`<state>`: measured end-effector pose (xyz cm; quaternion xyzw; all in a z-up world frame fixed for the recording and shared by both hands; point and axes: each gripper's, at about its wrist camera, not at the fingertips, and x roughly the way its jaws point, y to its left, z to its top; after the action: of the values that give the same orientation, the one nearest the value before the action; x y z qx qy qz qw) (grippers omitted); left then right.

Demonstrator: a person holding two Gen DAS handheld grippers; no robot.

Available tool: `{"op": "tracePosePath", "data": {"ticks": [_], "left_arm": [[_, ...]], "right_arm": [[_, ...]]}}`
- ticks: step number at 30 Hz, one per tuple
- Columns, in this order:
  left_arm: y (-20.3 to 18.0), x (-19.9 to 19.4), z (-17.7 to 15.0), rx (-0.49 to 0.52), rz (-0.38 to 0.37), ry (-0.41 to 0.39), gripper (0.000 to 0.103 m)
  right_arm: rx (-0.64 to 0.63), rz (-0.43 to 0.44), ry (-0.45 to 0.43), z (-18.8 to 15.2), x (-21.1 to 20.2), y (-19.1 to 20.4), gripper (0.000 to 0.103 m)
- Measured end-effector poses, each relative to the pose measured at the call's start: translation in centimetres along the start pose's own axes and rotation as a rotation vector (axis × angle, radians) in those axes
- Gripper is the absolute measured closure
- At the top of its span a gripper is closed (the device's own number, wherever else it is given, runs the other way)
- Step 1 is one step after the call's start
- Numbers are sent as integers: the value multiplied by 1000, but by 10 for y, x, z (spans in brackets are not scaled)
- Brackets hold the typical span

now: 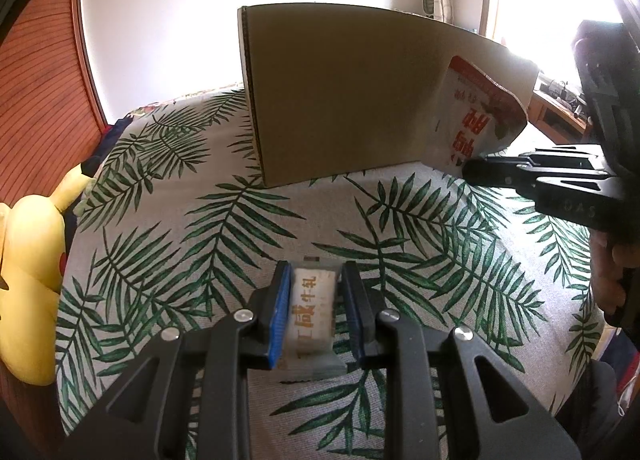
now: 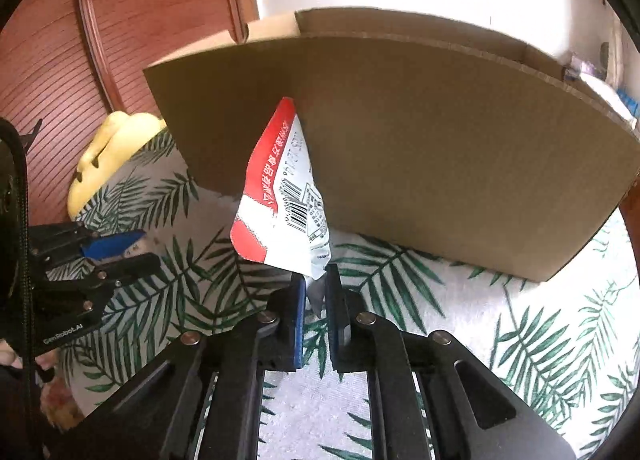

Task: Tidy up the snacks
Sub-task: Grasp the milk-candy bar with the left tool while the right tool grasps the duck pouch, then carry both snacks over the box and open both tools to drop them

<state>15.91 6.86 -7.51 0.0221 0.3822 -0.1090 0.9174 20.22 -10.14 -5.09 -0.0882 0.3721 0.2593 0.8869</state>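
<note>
The left gripper point(image 1: 316, 308) was clamped on a small wrapped candy point(image 1: 310, 310) above the leaf-print cloth point(image 1: 200, 219). The right gripper point(image 2: 316, 300) was pinched tight on a red-and-white pouch's point(image 2: 280, 187) bottom edge — the pouch stood up in front of the box point(image 2: 440, 139), whose wall rose just beyond.

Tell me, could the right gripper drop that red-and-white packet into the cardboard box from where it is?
Probably yes. The right gripper is shut on the red-and-white packet just in front of the cardboard box, whose top looks open. It would first have to lift over the near wall.
</note>
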Motion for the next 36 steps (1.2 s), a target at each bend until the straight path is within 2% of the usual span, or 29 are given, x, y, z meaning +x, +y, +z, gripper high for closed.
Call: {"op": "tracePosePath", "data": {"ticks": [19, 36], "left_arm": [[4, -7, 15, -23, -1, -11, 79], [-34, -66, 99, 52, -59, -165, 80]], "right_arm": [[-63, 13, -81, -9, -59, 5, 97], [-66, -21, -159, 22, -97, -13, 97]]}}
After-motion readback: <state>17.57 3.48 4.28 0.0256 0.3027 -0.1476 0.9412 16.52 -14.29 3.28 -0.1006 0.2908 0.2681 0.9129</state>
